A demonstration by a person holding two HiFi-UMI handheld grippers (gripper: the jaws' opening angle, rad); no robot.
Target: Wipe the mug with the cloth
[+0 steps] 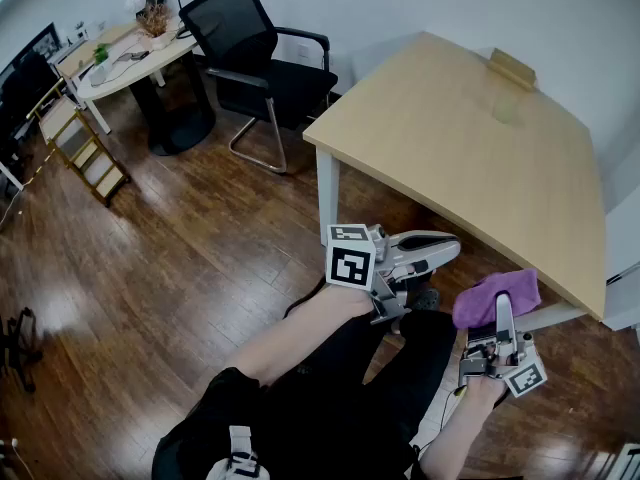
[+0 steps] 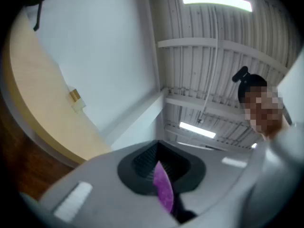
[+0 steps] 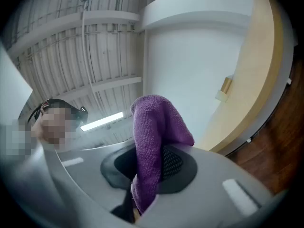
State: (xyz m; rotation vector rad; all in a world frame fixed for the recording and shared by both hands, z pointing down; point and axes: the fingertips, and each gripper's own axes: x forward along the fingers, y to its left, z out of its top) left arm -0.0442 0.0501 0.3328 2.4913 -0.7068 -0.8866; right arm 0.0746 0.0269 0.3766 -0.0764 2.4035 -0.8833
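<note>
Table (image 1: 470, 158) sits on the right, chair (image 1: 250, 53) behind its left corner, desk (image 1: 125, 58) further left. Left gripper (image 1: 450, 246) and right gripper (image 1: 503, 306) sit side by side before the table, cloth (image 1: 520, 288) in the right one.

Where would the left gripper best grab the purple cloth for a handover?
Probably the bunched free end of the cloth bulging past the right gripper's jaws, coming from the person's left. The near end is pinched in those jaws, and the bulge is thick and clear of them.

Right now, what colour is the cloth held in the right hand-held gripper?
The cloth is purple, best seen in the right gripper view.
</note>
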